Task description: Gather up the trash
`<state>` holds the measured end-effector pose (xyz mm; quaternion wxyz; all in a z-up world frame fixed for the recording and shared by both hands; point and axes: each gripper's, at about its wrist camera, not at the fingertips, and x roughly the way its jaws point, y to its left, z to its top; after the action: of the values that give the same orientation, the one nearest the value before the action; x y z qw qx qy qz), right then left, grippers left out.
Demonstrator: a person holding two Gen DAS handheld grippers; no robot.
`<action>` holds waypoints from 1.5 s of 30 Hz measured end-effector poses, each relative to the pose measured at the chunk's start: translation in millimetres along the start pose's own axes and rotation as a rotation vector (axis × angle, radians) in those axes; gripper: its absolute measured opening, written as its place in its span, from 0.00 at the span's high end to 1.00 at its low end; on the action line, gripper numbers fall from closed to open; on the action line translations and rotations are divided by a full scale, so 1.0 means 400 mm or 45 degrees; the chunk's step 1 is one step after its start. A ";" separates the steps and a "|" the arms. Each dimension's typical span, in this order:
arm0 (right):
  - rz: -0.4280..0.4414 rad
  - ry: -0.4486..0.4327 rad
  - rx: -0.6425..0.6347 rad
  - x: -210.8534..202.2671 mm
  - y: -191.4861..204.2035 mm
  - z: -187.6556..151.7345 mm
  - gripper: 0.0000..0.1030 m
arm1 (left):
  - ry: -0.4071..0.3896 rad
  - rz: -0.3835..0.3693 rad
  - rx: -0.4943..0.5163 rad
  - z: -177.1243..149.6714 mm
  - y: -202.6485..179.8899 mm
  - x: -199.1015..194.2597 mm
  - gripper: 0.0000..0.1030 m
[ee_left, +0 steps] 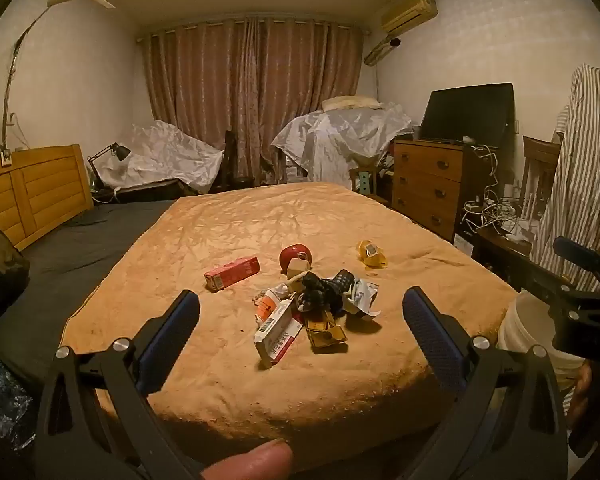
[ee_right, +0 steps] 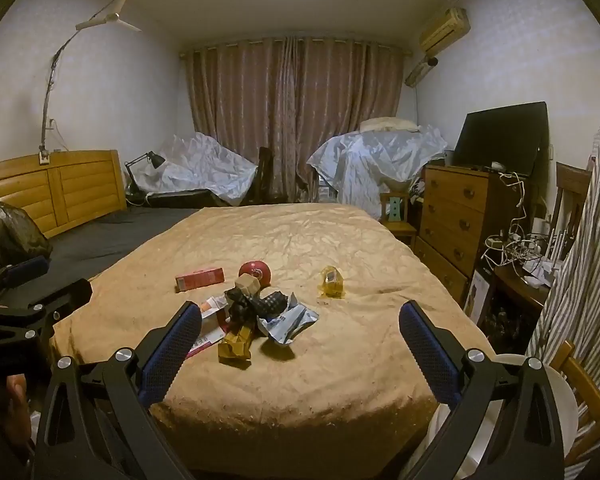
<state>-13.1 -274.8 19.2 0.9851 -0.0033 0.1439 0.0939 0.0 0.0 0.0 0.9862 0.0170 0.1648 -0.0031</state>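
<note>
A bedroom: a bed [ee_left: 228,240] covered by a tan blanket fills the middle of both views, with a wooden headboard [ee_left: 32,188] at the left, closed curtains [ee_left: 256,92] behind, and a wooden dresser [ee_left: 428,184] with a dark monitor [ee_left: 468,112] at the right.

The trash lies on the blanket near the foot end. A central pile [ee_left: 312,312] holds a white-and-red carton, an orange-labelled tube, a gold wrapper, a crumpled silver wrapper and a dark object. Just beyond it lie a red box [ee_left: 232,272] and a red round object [ee_left: 296,256]; a yellow wrapper [ee_left: 372,254] lies apart to the right.

Left claw [ee_left: 300,336] — fingers spread wide, holding nothing, raised over the near edge of the bed and touching no item. Right claw [ee_right: 300,340] — likewise spread wide and empty, short of the pile. A white bucket [ee_right: 512,392] stands beside the bed at the lower right.
</note>
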 end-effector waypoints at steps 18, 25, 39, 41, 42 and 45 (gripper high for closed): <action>0.006 0.013 0.004 0.010 0.013 -0.009 0.04 | 0.042 0.006 -0.003 -0.014 0.009 0.031 0.05; 0.023 0.028 0.004 0.019 0.005 -0.025 0.04 | 0.042 0.015 -0.001 -0.019 0.013 0.034 0.05; 0.030 0.041 0.002 0.025 0.008 -0.034 0.04 | 0.061 0.024 -0.004 -0.028 0.018 0.040 0.05; 0.030 0.042 0.002 0.024 0.007 -0.033 0.04 | 0.069 0.024 -0.003 -0.027 0.016 0.043 0.05; 0.031 0.043 0.003 0.024 0.006 -0.034 0.04 | 0.070 0.025 -0.003 -0.028 0.017 0.043 0.05; 0.037 0.048 0.000 0.026 0.007 -0.042 0.04 | 0.077 0.026 0.000 -0.029 0.017 0.045 0.05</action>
<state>-8.5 -270.8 0.4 0.9807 -0.0030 0.1626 0.1082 13.4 7.0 -16.8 0.9808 0.0189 0.1942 0.0074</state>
